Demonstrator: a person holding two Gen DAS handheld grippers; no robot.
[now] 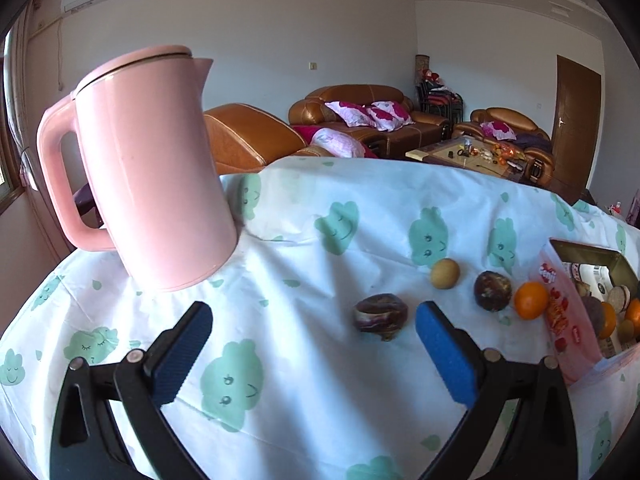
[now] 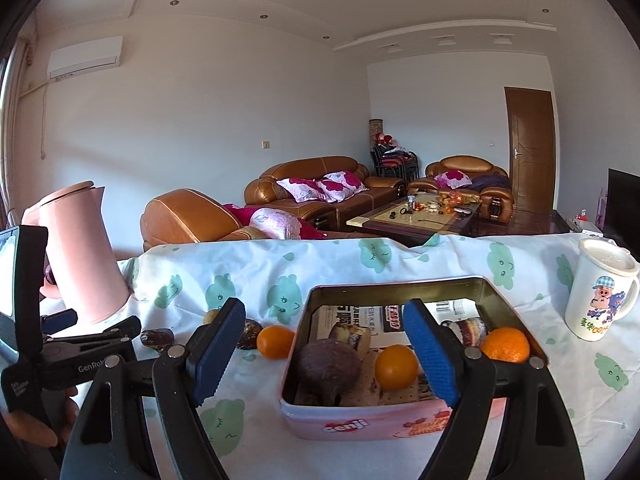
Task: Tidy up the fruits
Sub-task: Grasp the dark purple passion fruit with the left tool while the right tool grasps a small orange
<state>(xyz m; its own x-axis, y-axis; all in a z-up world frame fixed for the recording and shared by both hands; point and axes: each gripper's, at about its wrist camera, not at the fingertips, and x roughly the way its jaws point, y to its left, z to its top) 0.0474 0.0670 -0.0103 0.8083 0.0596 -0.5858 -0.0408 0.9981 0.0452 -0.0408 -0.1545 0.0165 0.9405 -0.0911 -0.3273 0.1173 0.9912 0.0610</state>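
Note:
In the left wrist view my left gripper is open over the cloth. A dark purple fruit lies just beyond its tips, nearer the right finger and untouched. Farther right sit a yellow-brown fruit, a dark brown fruit and an orange, beside the pink tin. In the right wrist view my right gripper is open in front of the tin, which holds a dark purple fruit, two oranges and other pieces. An orange lies left of the tin.
A pink kettle stands at the table's left end. A white lidded mug stands right of the tin. The left gripper, held by a hand, shows at the left of the right wrist view. Sofas and a coffee table lie beyond the table's far edge.

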